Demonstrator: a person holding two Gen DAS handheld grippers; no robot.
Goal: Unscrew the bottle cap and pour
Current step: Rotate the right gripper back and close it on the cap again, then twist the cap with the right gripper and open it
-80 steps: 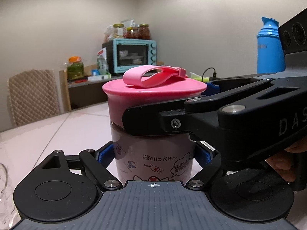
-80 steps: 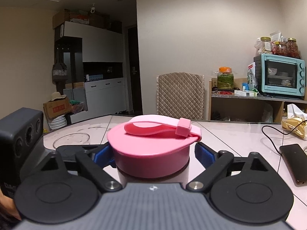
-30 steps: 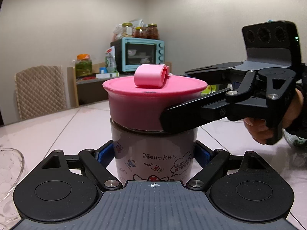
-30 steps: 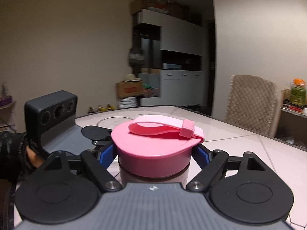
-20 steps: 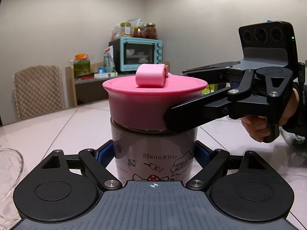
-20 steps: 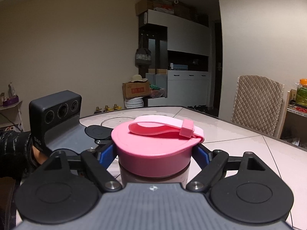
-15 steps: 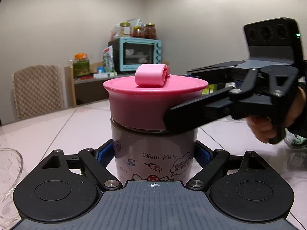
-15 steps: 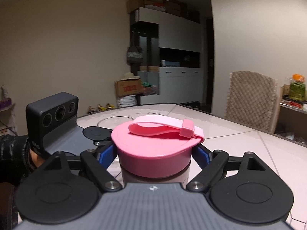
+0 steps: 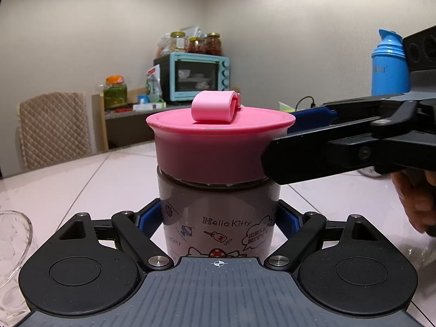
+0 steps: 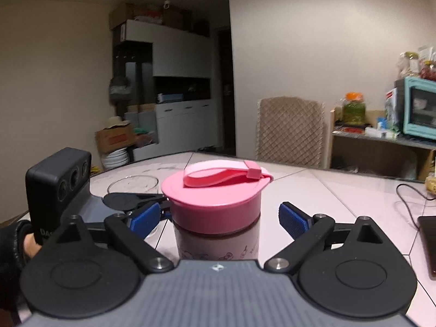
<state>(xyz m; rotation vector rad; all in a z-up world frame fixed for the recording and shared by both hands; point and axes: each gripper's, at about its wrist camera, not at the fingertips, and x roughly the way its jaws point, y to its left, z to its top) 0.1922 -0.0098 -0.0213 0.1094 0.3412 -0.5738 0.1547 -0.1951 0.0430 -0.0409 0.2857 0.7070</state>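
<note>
Teal toaster oven (image 9: 198, 76) beside quilted chair (image 9: 54, 128).

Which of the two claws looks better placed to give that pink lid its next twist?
The right claw, I think: its jaws are opening astride the pink lid, not pressing it. The left claw is shut on the cup, steadying it.

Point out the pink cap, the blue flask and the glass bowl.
pink cap (image 9: 215, 150): left wrist view, on its side wall.
blue flask (image 9: 389, 70): left wrist view, on its body.
glass bowl (image 10: 133, 184): right wrist view, on its rim behind the left hand-held gripper.
</note>
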